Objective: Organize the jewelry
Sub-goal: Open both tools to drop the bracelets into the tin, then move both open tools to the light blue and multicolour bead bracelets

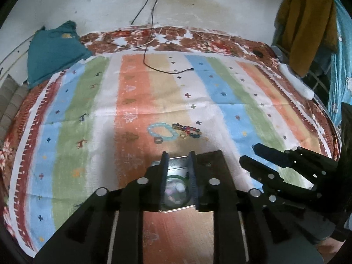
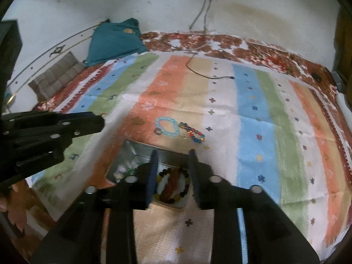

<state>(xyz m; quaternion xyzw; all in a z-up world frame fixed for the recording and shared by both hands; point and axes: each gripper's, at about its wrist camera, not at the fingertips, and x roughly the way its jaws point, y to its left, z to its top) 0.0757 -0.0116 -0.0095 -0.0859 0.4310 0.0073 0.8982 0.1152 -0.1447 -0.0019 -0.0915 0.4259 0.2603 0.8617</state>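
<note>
The left gripper and the right gripper both hover with fingers parted and empty above a metal box on the striped bed cover. The box holds a dark bead bracelet. Beyond it lie a small ring, a light blue bracelet and a multicoloured bracelet, close together.

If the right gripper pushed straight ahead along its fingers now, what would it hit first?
Most likely the metal tray just under and ahead of the right gripper, whose jaws stand open over the beaded bracelets inside. Past its far rim lies the multicolored bracelet on the cloth. Depth is hard to judge.
</note>
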